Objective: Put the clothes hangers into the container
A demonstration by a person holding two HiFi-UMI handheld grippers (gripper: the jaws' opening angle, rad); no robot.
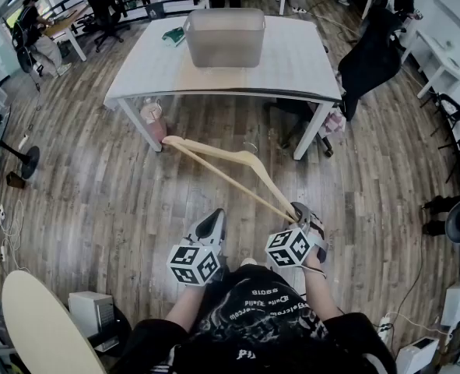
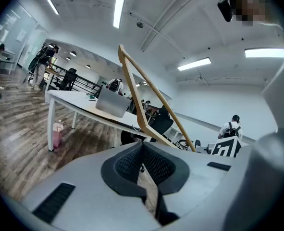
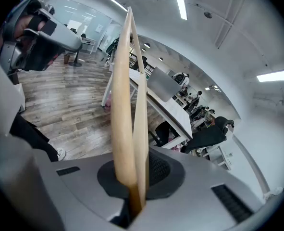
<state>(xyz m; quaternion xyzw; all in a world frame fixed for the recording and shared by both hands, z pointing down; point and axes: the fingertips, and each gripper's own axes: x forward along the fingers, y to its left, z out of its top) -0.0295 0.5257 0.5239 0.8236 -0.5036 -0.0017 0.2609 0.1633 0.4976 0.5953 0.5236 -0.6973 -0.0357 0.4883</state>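
Note:
A pale wooden clothes hanger (image 1: pixel 230 166) sticks out over the floor, up and to the left from my right gripper (image 1: pixel 296 212). That gripper is shut on one end of the hanger (image 3: pixel 125 105), and both wooden arms run between its jaws (image 3: pixel 134 179). My left gripper (image 1: pixel 213 220) hangs beside it, shut, its pads meeting with nothing between them (image 2: pixel 142 148). The hanger (image 2: pixel 134 97) crosses the left gripper view. A translucent grey container (image 1: pixel 223 37) stands on the white table (image 1: pixel 292 68) ahead, well beyond both grippers, also seen as the container (image 2: pixel 112 101) and the container (image 3: pixel 165 86).
A green object (image 1: pixel 173 34) lies on the table left of the container. A pink bottle (image 1: pixel 152 120) stands under the table by its leg. A black chair with a jacket (image 1: pixel 370 53) sits at the right. A round pale tabletop (image 1: pixel 39 326) and a white box (image 1: pixel 89 310) are at my left.

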